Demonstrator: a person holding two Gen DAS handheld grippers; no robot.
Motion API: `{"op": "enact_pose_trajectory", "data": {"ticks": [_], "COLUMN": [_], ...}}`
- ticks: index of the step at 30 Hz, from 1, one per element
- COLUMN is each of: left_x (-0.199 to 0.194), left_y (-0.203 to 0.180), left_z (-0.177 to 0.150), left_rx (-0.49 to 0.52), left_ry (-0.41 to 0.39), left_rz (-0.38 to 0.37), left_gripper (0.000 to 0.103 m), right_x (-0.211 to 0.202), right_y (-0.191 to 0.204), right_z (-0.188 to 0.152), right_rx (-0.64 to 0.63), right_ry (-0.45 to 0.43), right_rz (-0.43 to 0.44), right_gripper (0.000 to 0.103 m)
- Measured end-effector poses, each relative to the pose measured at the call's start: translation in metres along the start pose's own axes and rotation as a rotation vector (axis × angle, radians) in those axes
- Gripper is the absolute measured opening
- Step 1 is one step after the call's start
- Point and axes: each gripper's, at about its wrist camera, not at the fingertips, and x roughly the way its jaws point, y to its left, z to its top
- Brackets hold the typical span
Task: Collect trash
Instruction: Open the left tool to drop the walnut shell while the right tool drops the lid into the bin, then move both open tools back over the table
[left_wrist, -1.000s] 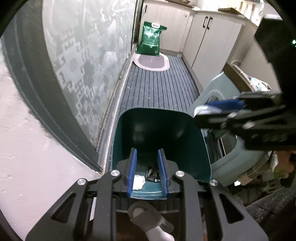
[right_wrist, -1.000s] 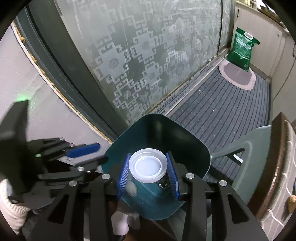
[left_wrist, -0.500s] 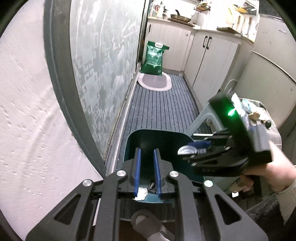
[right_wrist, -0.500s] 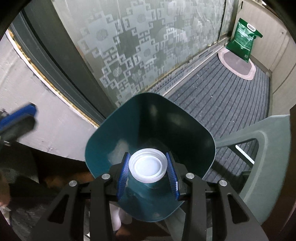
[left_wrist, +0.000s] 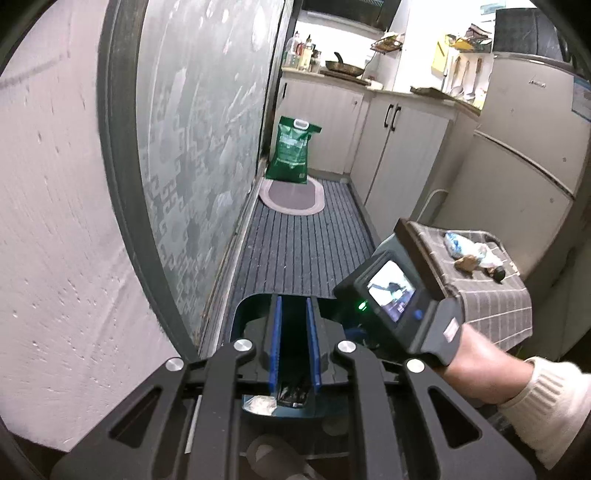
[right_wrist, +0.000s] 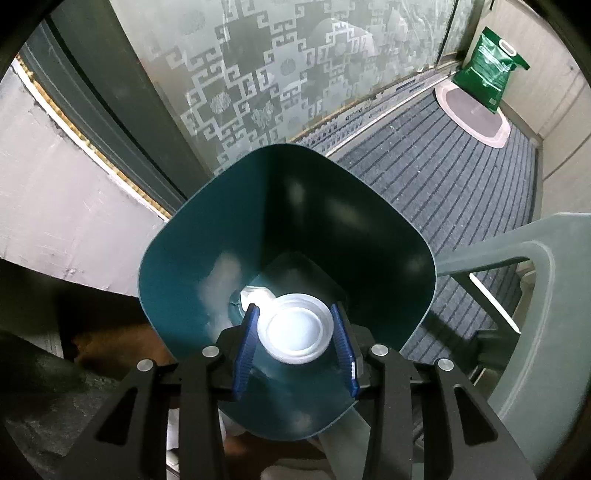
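A dark teal trash bin (right_wrist: 207, 236) stands on the floor by the frosted glass door. My right gripper (right_wrist: 295, 328) is over its mouth with a white-lidded plastic cup (right_wrist: 293, 332) between its blue pads; whether the pads still pinch it I cannot tell. A white crumpled scrap (right_wrist: 255, 295) lies at the bin's bottom. My left gripper (left_wrist: 293, 336) has its fingers a narrow gap apart, empty, above the bin's near rim (left_wrist: 251, 306). The right gripper's body (left_wrist: 399, 299) shows to its right, tipped down into the bin.
A checked cloth table (left_wrist: 491, 306) at the right holds a blue wrapper (left_wrist: 458, 247) and small scraps. A grey plastic chair (right_wrist: 535, 295) stands right of the bin. A green bag (left_wrist: 291, 147) and an oval mat (left_wrist: 291, 192) lie far along the striped floor runner.
My left gripper has lifted and tilted up, away from the bin. My right gripper has dropped lower into the bin's mouth with the cup, and its pads now stand a little wider.
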Motion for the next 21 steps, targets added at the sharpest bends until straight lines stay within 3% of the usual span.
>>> {"op": "enact_pose_trajectory", "data": {"ticks": [10, 21], "left_x": [-0.023, -0.023], "left_y": [-0.012, -0.030], "left_z": [0.016, 0.026], "left_rx": [-0.008, -0.003], "left_ry": [-0.080, -0.109], "left_rz": [-0.010, 0.001], "left_gripper": [0.016, 0.027], "right_x": [-0.018, -0.100], "right_y": [0.012, 0.006], "right_z": [0.000, -0.002], "right_rx": [-0.036, -0.043], "right_ry": [-0.041, -0.249], "right_rz": [0.044, 0.107], "right_gripper": [0.040, 0.035]}}
